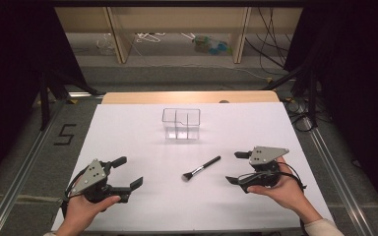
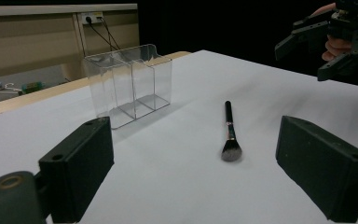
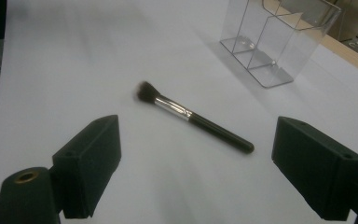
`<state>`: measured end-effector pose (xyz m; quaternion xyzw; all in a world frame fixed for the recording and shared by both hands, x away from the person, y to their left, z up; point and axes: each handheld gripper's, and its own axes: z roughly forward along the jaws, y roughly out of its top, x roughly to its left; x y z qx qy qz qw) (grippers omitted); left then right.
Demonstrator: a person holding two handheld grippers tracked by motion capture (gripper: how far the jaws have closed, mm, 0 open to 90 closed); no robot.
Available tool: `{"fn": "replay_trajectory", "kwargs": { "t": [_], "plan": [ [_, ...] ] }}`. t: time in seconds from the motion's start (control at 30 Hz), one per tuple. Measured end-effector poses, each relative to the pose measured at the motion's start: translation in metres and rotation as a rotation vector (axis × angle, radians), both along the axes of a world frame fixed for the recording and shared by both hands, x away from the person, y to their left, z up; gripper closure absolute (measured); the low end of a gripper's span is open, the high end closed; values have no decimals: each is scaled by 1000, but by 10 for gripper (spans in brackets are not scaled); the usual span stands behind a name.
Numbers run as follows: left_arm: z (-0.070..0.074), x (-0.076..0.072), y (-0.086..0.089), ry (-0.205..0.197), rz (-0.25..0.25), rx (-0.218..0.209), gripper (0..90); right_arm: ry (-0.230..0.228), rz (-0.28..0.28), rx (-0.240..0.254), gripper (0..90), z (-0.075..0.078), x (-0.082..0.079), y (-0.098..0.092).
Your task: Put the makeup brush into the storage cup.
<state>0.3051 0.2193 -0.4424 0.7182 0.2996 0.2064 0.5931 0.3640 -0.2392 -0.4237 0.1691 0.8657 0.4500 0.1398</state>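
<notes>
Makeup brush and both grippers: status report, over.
Left gripper open, right gripper open, both empty. Makeup brush flat on the table between them, untouched. Clear organizer beyond; nothing in the way.

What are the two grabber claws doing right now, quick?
Left gripper: open, holding nothing, above the white table.
Right gripper: open, holding nothing; the black-handled makeup brush with a silver collar lies untouched between them.
</notes>
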Motion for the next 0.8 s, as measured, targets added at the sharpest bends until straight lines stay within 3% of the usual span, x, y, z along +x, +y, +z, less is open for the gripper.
{"fn": "replay_trajectory", "kwargs": {
  "t": [0.37, 0.8],
  "plan": [
    [0, -1, -1, 9, 1, -7, 110, -1, 15, -7, 163, 0, 13, 13],
    [0, -1, -1, 5, -4, -2, 111, 17, 62, -76, 163, -1, 31, 35]
  ]
}}
